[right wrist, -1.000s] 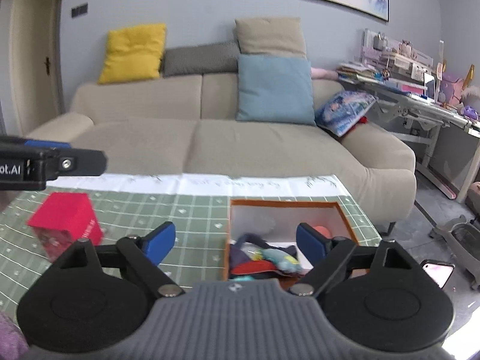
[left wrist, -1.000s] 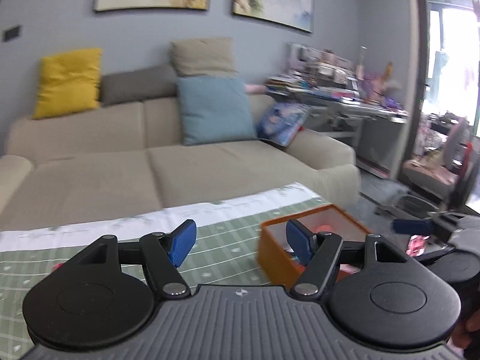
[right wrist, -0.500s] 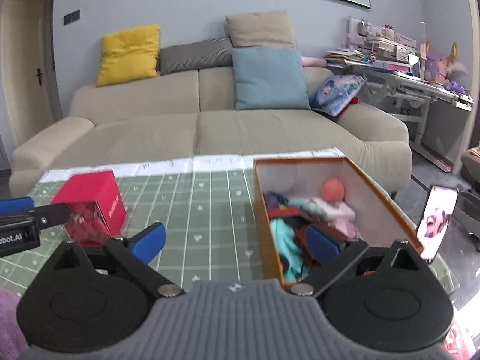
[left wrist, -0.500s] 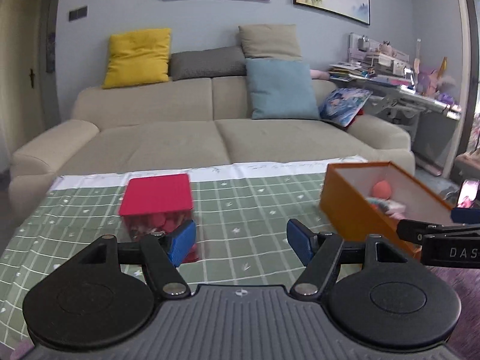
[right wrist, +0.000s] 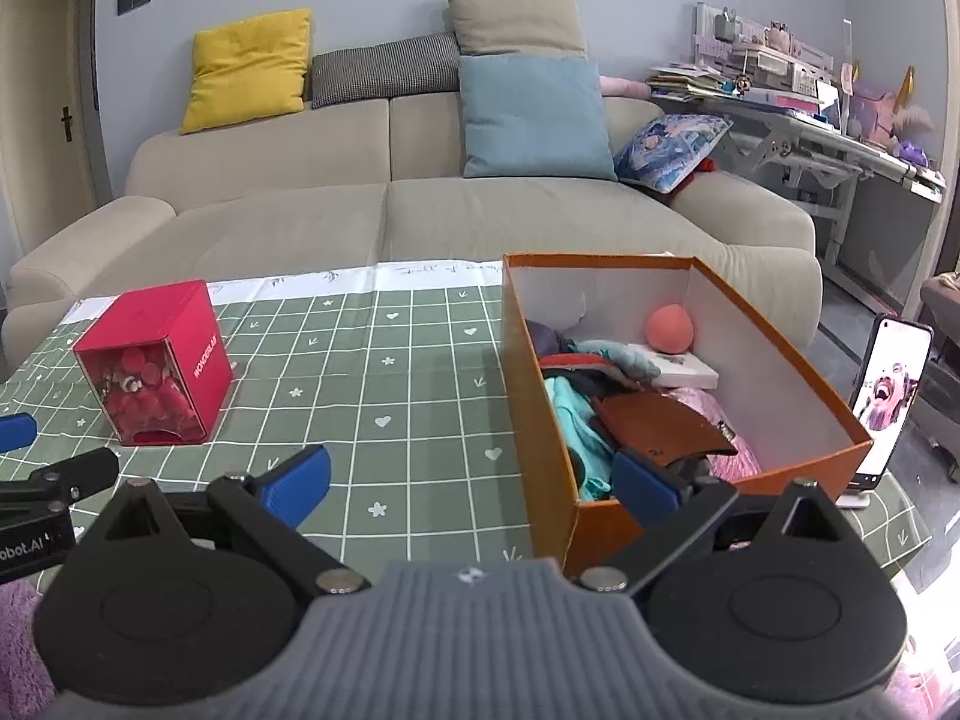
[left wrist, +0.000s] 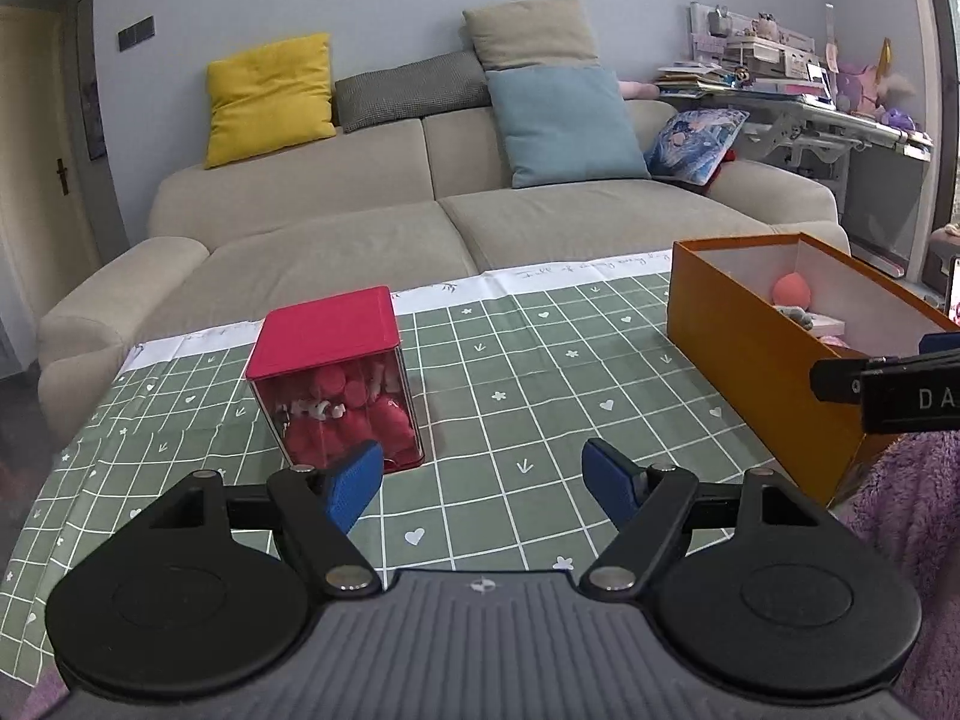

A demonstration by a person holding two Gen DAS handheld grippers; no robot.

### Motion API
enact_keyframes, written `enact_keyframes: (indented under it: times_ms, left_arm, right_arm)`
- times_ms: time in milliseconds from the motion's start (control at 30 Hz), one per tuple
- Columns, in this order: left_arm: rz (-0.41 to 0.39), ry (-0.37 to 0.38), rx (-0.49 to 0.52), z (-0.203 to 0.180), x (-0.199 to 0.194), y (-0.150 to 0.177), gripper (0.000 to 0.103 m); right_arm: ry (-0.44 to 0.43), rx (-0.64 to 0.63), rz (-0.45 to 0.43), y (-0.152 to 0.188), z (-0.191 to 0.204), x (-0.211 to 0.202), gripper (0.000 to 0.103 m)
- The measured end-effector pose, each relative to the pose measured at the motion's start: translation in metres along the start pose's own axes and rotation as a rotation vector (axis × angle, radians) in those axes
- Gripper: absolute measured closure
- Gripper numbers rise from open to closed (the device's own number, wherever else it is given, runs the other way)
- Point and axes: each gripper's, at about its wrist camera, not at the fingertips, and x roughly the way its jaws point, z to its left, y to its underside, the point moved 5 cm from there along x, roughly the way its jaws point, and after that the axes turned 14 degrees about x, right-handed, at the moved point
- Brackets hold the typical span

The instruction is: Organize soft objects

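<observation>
Soft objects [right wrist: 606,402] are being kept piled in the orange box [right wrist: 780,471] along the tablecloth's [right wrist: 390,372] right edge; none are seen loose on it. Left gripper [left wrist: 480,483] and right gripper [right wrist: 471,483] are being held wide open, empty. Whether sorting is ending or pending cannot be told.

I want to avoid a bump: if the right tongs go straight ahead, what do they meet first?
Probably the near left corner of the orange box, since the right tongs straddle that wall; depth is uncertain.
</observation>
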Motion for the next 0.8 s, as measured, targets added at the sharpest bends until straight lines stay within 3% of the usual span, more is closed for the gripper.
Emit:
enact_keyframes:
  times_ms: [800]
  left_arm:
    - [0.027, 0.000, 0.001, 0.0009, 0.0030, 0.0029, 0.014]
  right_arm:
    - [0.010, -0.007, 0.025, 0.0028, 0.0007, 0.0034, 0.004]
